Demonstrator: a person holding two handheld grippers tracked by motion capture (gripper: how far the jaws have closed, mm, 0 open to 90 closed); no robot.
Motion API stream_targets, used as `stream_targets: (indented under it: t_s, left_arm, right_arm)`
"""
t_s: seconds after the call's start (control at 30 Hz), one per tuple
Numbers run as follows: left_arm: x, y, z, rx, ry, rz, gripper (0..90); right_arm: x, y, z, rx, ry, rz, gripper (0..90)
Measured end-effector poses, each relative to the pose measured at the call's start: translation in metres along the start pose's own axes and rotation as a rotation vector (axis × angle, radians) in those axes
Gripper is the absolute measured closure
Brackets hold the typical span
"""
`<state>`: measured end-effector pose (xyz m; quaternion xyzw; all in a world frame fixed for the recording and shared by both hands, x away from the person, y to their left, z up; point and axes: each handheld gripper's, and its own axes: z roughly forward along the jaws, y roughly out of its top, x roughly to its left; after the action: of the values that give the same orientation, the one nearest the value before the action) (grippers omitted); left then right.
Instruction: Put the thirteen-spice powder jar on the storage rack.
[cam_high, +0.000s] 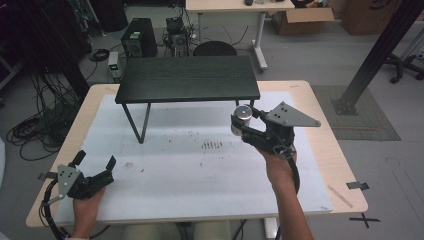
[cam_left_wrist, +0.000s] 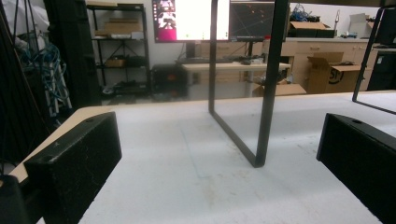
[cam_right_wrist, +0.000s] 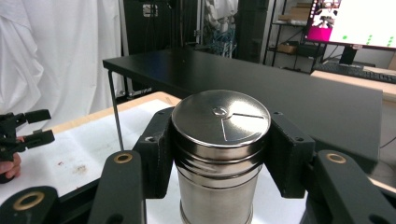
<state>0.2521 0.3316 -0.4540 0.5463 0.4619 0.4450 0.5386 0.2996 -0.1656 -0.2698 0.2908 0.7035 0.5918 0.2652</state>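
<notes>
Shaker: metal shaker (cam_high: 243, 119) sits upright between the jaws of the right gripper (cam_high: 246, 123), held in the air off the table (cam_high: 320, 150), just in front of the right end of the black shelf (cam_high: 187, 79).
Right gripper: its two black pads (cam_right_wrist: 156, 149) pinch the shaker's sides just under the lid; the grey plate (cam_high: 291, 115) tops the gripper and the person's hand (cam_high: 280, 165) holds it from behind.
Left gripper: left gripper (cam_high: 95, 161) rests low at the near left corner of the table, jaws spread wide with nothing between them.
High view adds: the whole layout, with the two grippers well apart, the white mat (cam_high: 190, 165) over the wooden table, dark specks (cam_high: 211, 145) near the mat's middle, and a computer tower (cam_high: 138, 37) on the floor beyond.
Right gripper view adds: the shaker (cam_right_wrist: 219, 154) close up, with the shelf top (cam_right_wrist: 280, 100) behind it and the left gripper (cam_right_wrist: 28, 128) small at the far left edge.
Left gripper view adds: the shelf's thin black leg frame (cam_left_wrist: 243, 93) standing on the mat between the open jaws, and a lit monitor (cam_left_wrist: 191, 18) far behind.
Shaker look: shiny steel cylinder, ribbed band under a flat lid (cam_right_wrist: 220, 117), the lid marked with a centre pivot and wedge-shaped lines.
</notes>
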Motion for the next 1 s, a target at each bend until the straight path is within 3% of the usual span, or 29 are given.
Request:
stream_targets:
  t_s: [0.43,1.0]
  left_arm:
    - [0.0,0.0,0.0,0.0,-0.001,0.0,0.3]
    - [0.0,0.0,0.0,0.002,-0.001,0.002,0.2]
  right_arm:
    - [-0.003,0.02,0.012,-0.019,0.022,0.002,48.9]
    - [-0.013,0.056,0.044,-0.048,0.044,0.001,48.9]
